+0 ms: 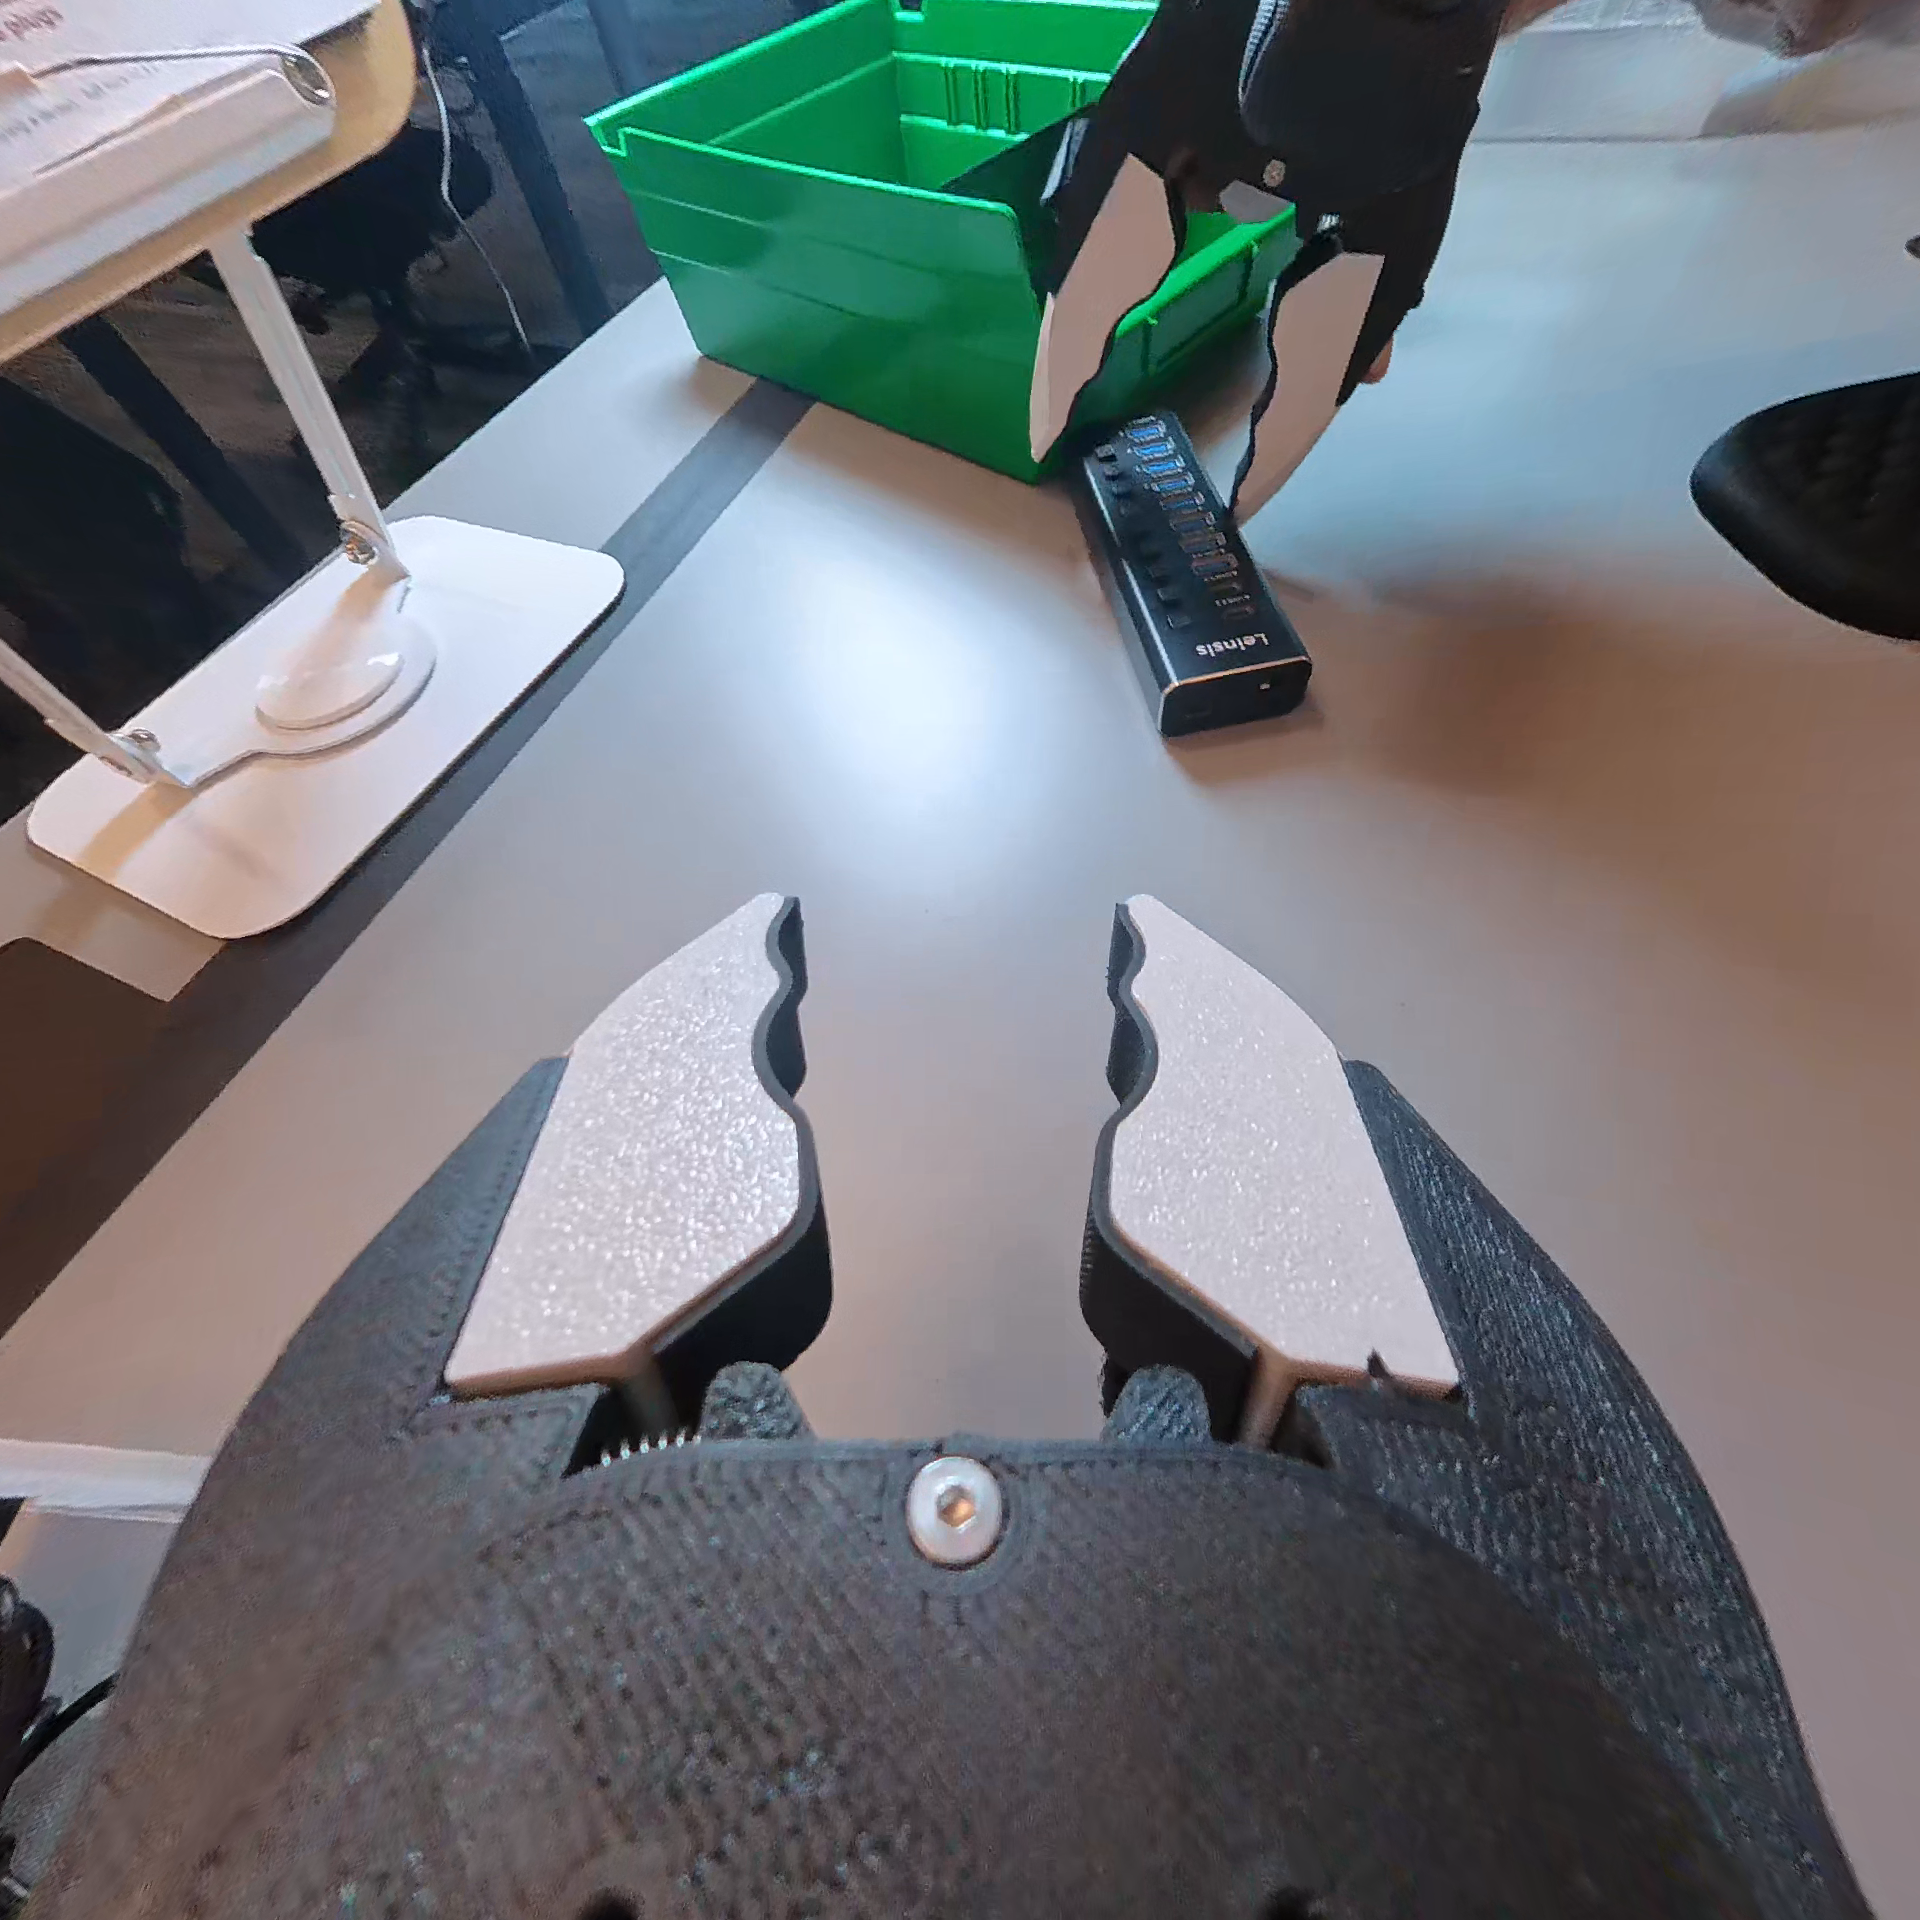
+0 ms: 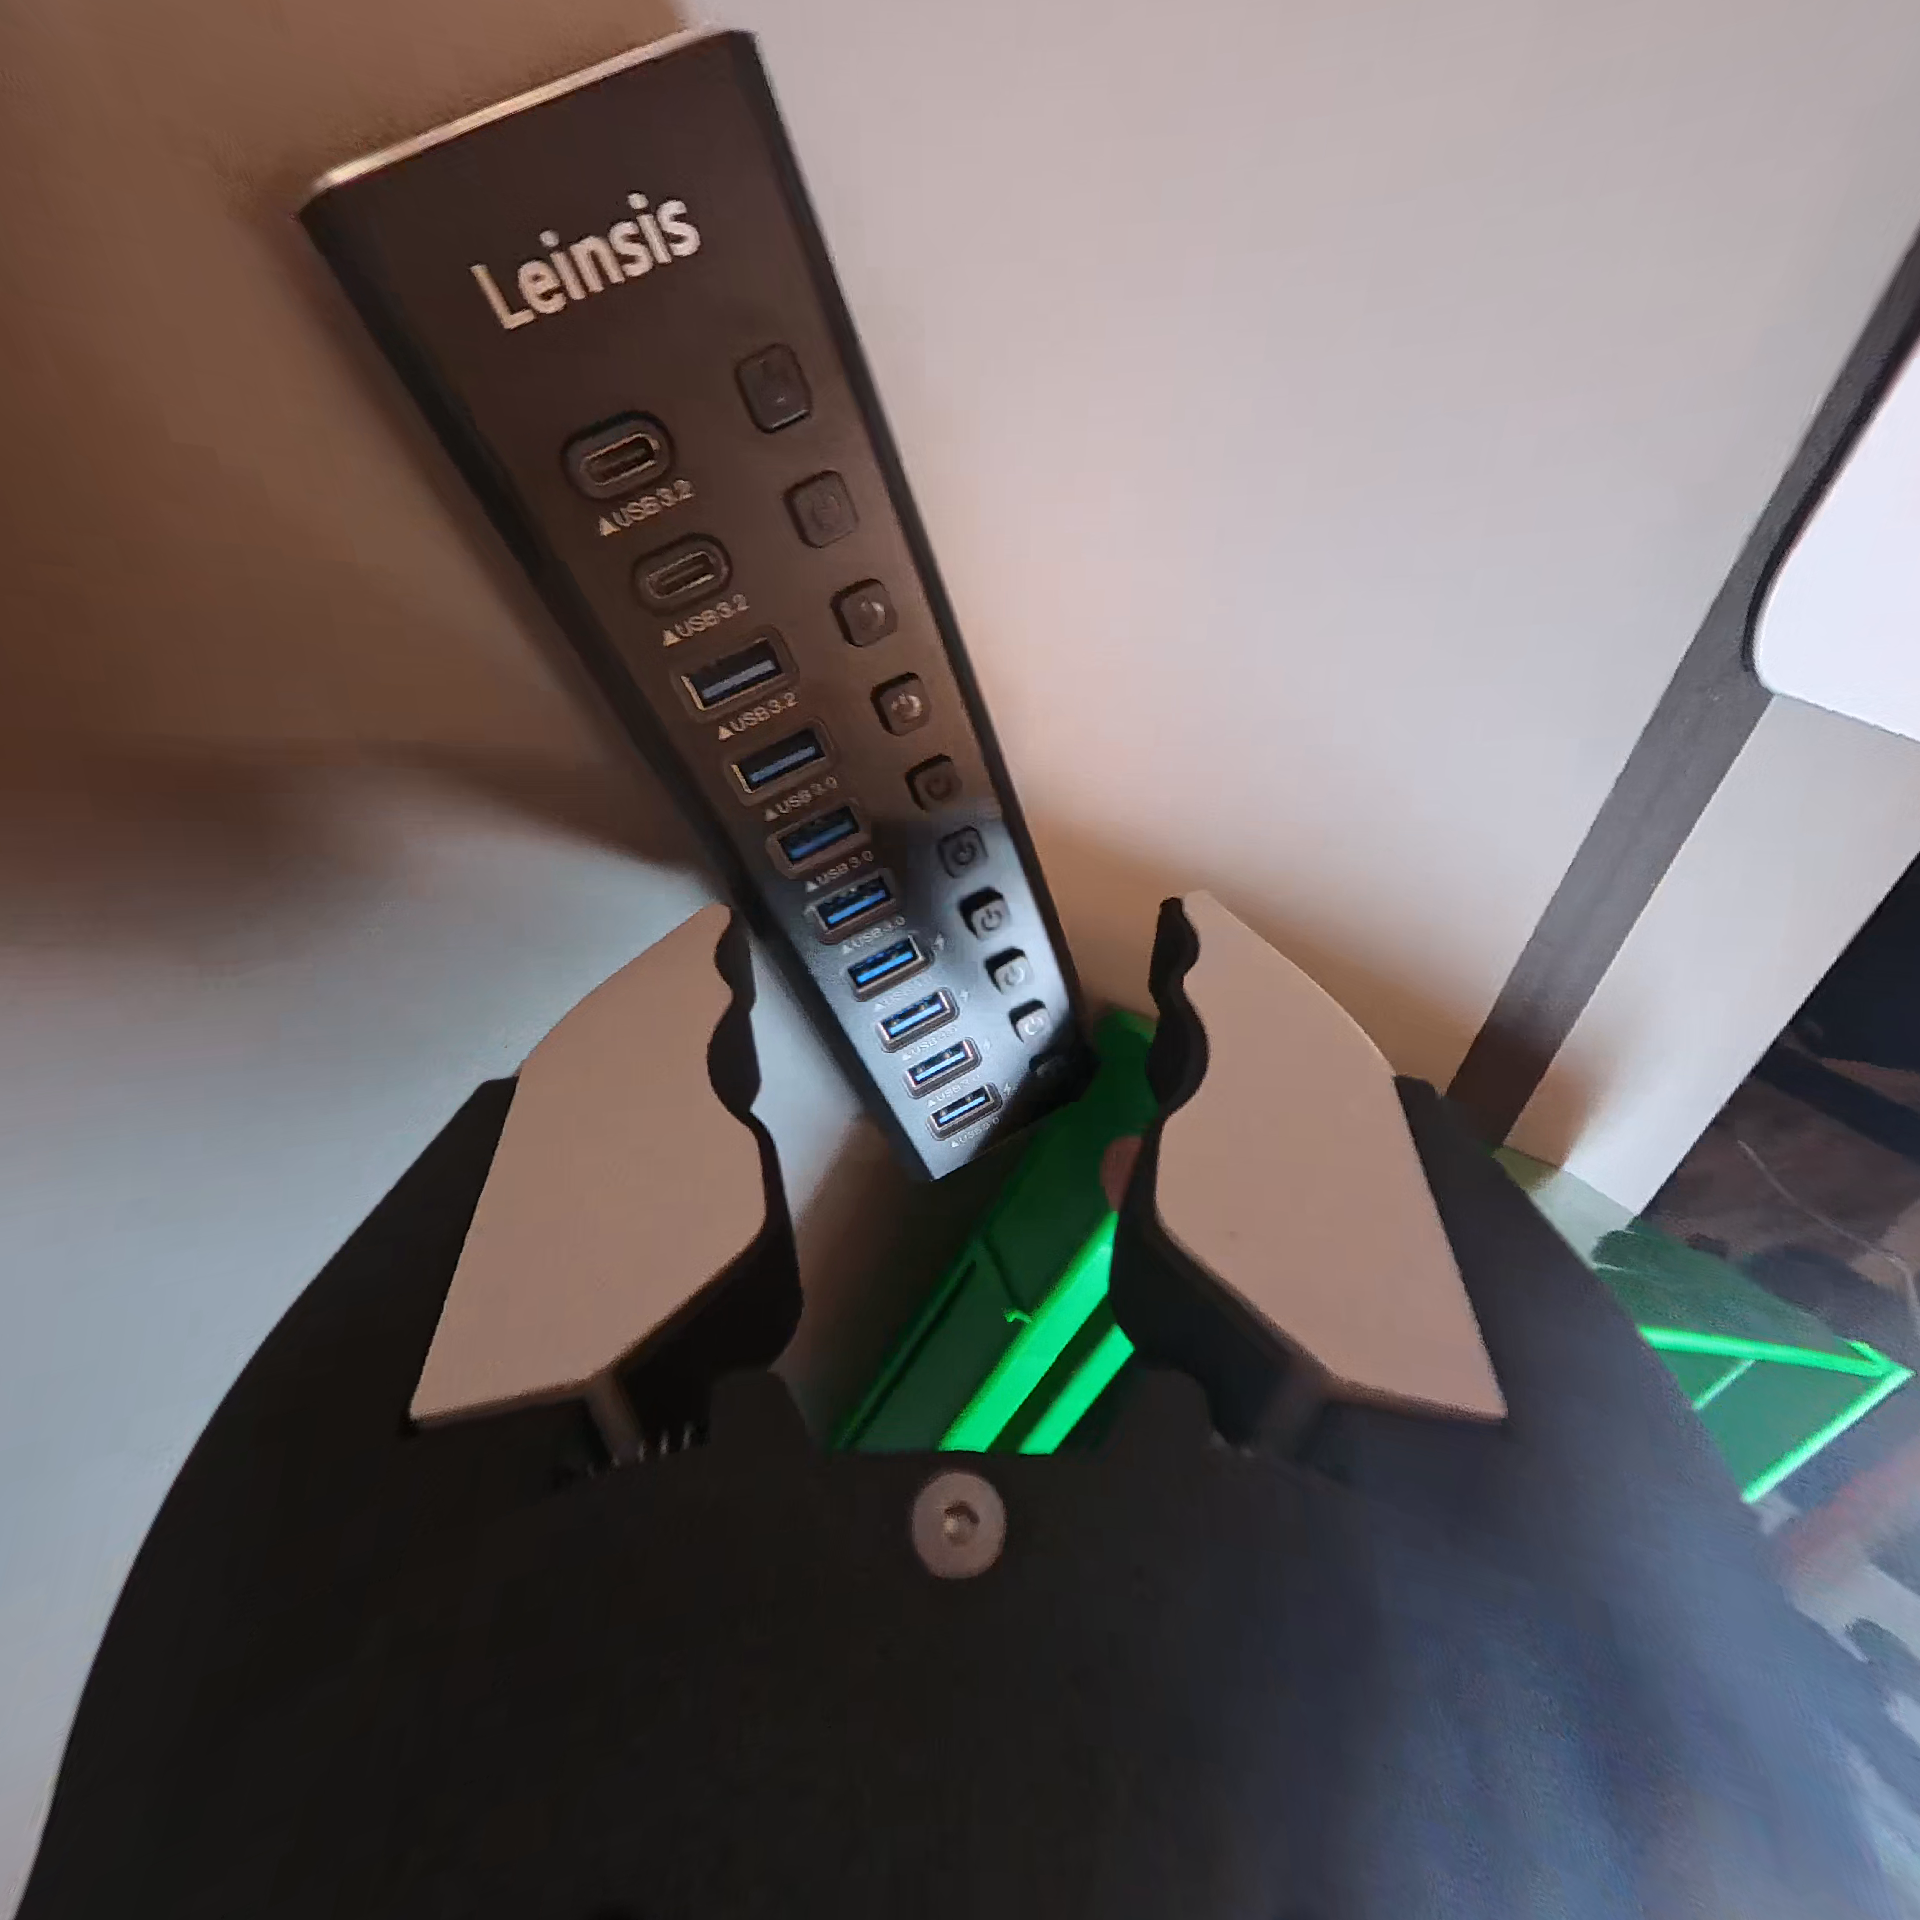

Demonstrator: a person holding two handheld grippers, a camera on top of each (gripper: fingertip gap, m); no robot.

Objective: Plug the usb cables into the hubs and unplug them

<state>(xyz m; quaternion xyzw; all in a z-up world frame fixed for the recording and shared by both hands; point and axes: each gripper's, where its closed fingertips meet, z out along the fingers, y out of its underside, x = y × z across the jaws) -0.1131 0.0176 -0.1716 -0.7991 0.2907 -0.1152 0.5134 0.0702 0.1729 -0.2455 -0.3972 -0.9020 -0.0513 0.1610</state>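
A long black USB hub [image 1: 1195, 571] with a row of ports and buttons lies flat on the grey table [image 1: 883, 748], one end against the green bin [image 1: 883, 260]. All its ports that show are empty, and no cable is in view. My right gripper [image 1: 1148, 478] is open and points down over the hub's end nearest the bin. In the right wrist view the hub [image 2: 675, 520] runs away from between the open fingers of the right gripper [image 2: 951, 914]; the jaws stand wider than the hub. My left gripper [image 1: 956, 925] is open and empty, low over the table, well short of the hub.
The green bin [image 2: 1018, 1330] looks empty where its inside shows. A white stand with a flat base [image 1: 312, 707] sits at the left by the table edge. A dark strip [image 1: 686, 488] runs across the table. A black chair [image 1: 1818, 499] is at the right. The tips of one gripper are about 25 centimeters away from the tips of the other. The long black USB hub [image 1: 1195, 571] lies some 4 centimeters from my right tips, 20 centimeters from my left tips. It is also in sight in the right wrist view [image 2: 769, 660].
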